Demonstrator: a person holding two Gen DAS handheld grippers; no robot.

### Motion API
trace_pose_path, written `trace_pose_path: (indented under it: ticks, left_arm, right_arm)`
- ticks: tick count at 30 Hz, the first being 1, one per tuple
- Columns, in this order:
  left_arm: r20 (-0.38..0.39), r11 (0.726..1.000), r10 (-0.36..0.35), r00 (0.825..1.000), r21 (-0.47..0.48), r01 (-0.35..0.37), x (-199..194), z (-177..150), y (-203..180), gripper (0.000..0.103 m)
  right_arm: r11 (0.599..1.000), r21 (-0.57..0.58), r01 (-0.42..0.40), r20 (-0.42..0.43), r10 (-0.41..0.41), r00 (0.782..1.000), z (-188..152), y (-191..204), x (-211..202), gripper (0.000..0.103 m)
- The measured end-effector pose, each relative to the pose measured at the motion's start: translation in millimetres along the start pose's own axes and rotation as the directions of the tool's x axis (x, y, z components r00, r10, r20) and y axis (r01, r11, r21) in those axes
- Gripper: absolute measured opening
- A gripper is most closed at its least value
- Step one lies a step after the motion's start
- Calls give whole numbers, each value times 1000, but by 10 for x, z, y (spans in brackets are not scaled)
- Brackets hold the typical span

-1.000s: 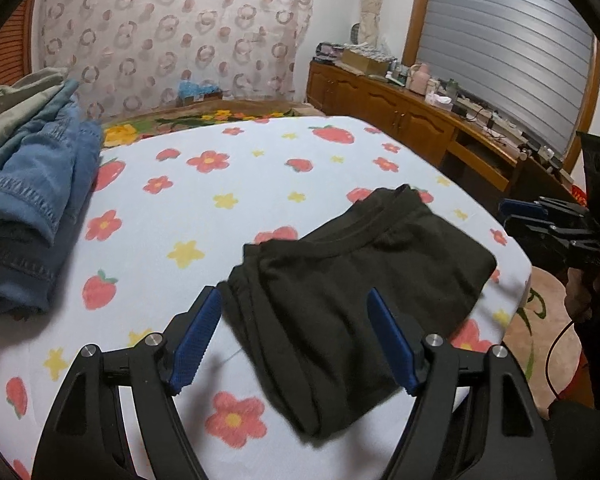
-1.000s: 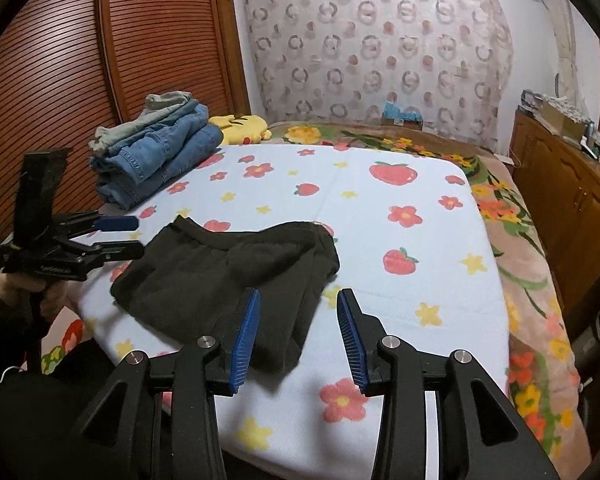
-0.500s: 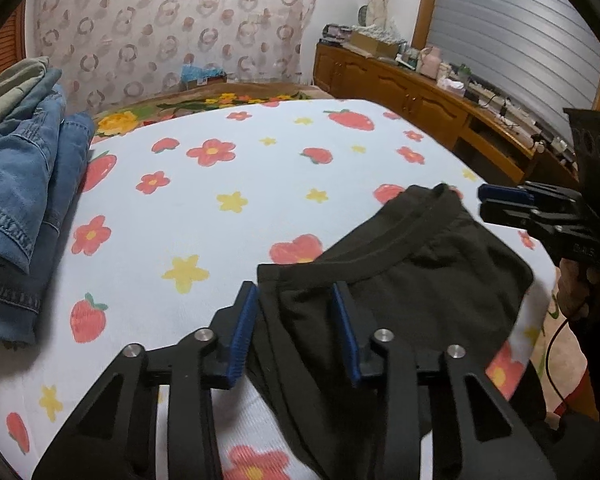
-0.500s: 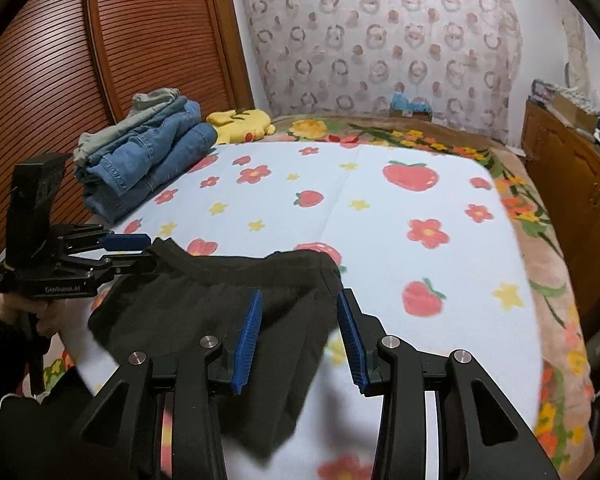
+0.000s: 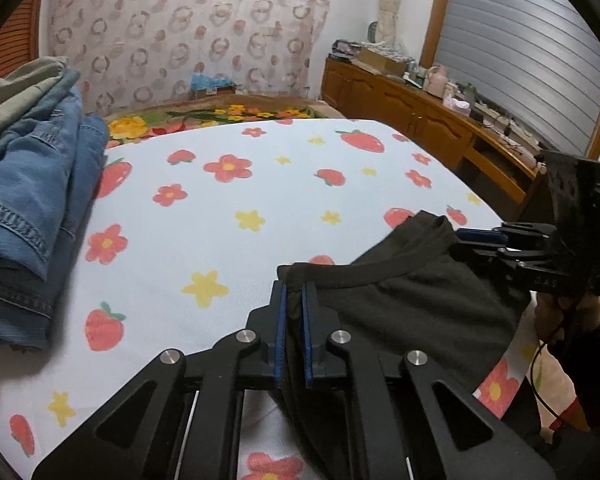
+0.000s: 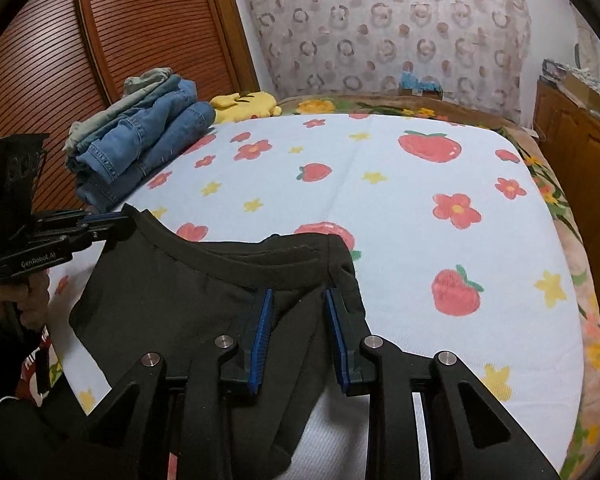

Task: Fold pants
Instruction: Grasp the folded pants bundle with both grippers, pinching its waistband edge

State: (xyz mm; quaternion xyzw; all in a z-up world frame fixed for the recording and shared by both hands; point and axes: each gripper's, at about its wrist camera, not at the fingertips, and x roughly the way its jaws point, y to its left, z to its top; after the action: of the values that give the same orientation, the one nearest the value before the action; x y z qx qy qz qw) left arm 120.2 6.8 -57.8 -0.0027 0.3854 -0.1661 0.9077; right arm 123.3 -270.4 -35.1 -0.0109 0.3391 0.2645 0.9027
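Closing from a wide gap a second ago, the left gripper [image 5: 293, 294] now pinches one corner of the black pants' [image 5: 412, 304] waistband between nearly touching blue pads. White lettering on its body, seen from the right wrist camera, reads "GenRobot.AI". The right gripper [image 6: 298, 298] has its jaws partly open, straddling the waistband's other corner where the cloth bunches between the pads; whether they grip it cannot be told. The pants lie at the near edge of a bed sheet [image 6: 400, 200] printed with strawberries and flowers, waistband running from one gripper to the other, the folded body toward the person. Folded jeans [image 6: 148, 148] are stacked well apart on the sheet.
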Motion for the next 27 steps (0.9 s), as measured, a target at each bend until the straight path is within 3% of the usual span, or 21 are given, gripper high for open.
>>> trace_pose_path:
  ticks: [6,8,10,16,22,26,27]
  left_arm:
    - [-29,1000,22,999,-6,-22,109,-36,38,8]
    - [-31,1000,24,999,-5,-24,117,-48,43,8]
    - [-34,1000,28,999,-2,-28,127,-52,44,8]
    - [-36,1000,27,999,-8,-28,133,-80,59,8]
    - [-33,999,34,999,-2,-34,108,-89,31,9]
    - [-34,999,51,998,17,-50,60,-119,-26,14]
    - [-36,998,52,998,22,-51,51,-126,-42,19]
  right_arm:
    - [1000,14,-27,9,27,1000,-36,-15,-27,27]
    - [1000,14,-25,7,25,1000,-41,-23,-24,9]
    - [1000,8,-1,28,0,1000,-45,-7,-48,3]
    - [994,-13,104,52,-103,993,-77,119,-41,2]
    - [997,12,81,29,-82,996,-47,66,-8,3]
    - [997,22,68,16,-69,998,-36,43,15,3]
    - [997,23,68,17,-69,998,-31,36,6,3]
